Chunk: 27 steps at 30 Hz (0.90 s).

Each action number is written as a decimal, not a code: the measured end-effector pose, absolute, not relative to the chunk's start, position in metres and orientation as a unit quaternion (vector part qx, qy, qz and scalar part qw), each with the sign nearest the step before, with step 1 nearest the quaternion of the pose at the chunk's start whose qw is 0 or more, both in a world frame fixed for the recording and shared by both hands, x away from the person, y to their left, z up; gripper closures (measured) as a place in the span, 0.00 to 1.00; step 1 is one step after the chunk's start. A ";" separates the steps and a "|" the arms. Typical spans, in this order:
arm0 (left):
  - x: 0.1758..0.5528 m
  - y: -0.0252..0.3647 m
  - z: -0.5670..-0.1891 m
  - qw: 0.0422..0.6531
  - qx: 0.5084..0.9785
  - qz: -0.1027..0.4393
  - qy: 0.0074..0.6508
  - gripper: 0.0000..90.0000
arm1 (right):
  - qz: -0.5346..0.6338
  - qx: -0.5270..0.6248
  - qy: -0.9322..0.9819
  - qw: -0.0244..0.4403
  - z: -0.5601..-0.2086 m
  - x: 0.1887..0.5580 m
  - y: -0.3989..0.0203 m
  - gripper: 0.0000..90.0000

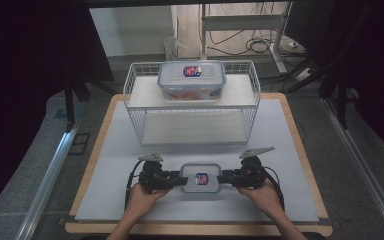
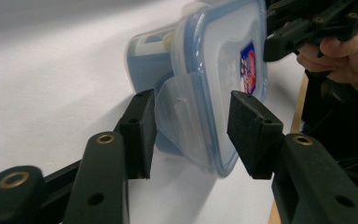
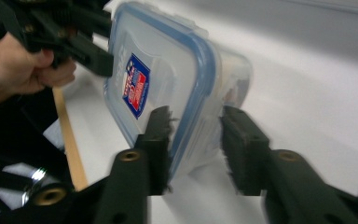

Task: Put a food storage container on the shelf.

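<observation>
While both jaws straddle the near container (image 1: 200,181) at 6 o'clock, the left gripper (image 1: 176,181) and right gripper (image 1: 226,179) stand spread, not yet pinching (gaps visible beside the pads). Next, I judge, squeeze both ends evenly, then lift toward the wire rack (image 1: 139,116) at 12.

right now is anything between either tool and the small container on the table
Nothing visible. The left tool and right tool already straddle opposite ends of the small container; only its side latch flap sits between the left jaws.

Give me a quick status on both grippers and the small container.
Left gripper and right gripper astride the small container's ends, fingers not clamped yet. Container on the white mat. Wire rack with second container stands behind, clear.
</observation>
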<state>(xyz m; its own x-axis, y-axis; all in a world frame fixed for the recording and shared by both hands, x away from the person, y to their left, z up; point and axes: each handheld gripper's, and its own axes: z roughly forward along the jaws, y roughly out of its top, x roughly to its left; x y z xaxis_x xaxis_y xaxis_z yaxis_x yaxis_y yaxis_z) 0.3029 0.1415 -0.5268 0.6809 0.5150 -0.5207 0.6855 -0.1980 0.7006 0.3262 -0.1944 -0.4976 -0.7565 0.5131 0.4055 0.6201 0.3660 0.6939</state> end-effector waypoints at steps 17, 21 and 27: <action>0.305 0.142 -0.528 0.501 0.769 -0.089 0.387 0.60 | -0.463 -0.356 -0.804 0.117 -0.512 0.339 -0.194 0.59; 0.306 0.143 -0.529 0.503 0.766 -0.095 0.388 0.61 | -0.463 -0.366 -0.798 0.125 -0.512 0.339 -0.196 0.61; 0.308 0.145 -0.530 0.509 0.757 -0.107 0.396 0.62 | -0.465 -0.376 -0.791 0.128 -0.512 0.337 -0.196 0.62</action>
